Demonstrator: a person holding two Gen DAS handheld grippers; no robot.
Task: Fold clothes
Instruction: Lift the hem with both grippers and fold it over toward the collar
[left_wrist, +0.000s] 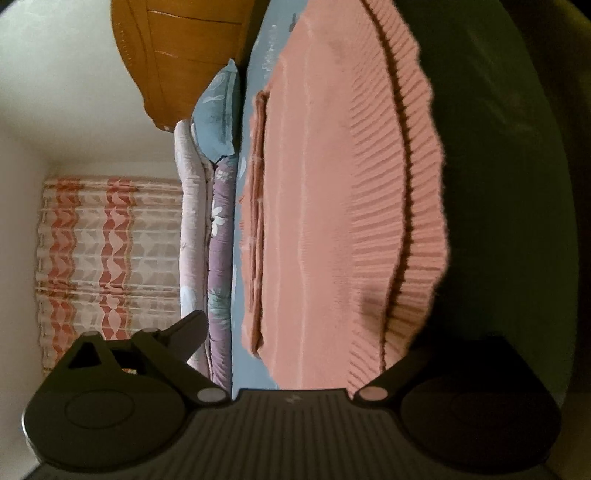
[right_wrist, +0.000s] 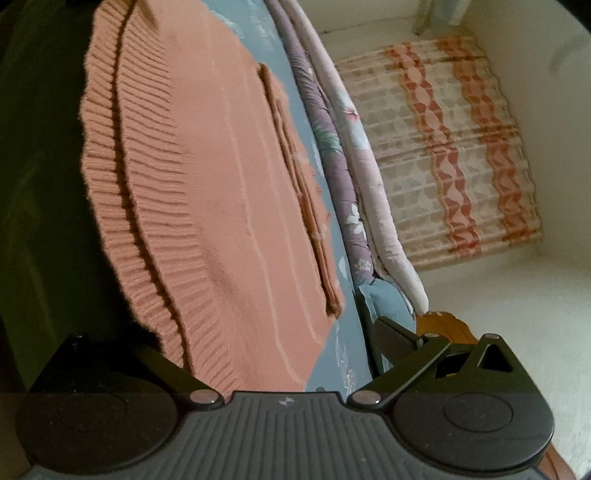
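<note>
A salmon-pink knitted sweater lies flat on a blue floral bedsheet. Its ribbed hem runs along the near edge of the bed, and stacked folded layers show along its far side. Both views are rolled sideways. My left gripper is open, its jaws wide apart either side of the hem end of the sweater and not pressing on it. My right gripper is open too, astride the other end of the hem. One finger of each gripper is lost in dark shadow.
Beyond the sweater lie a purple floral quilt, a pale pink quilt and a blue pillow. A wooden headboard and a patterned curtain stand behind. A dark green area borders the hem.
</note>
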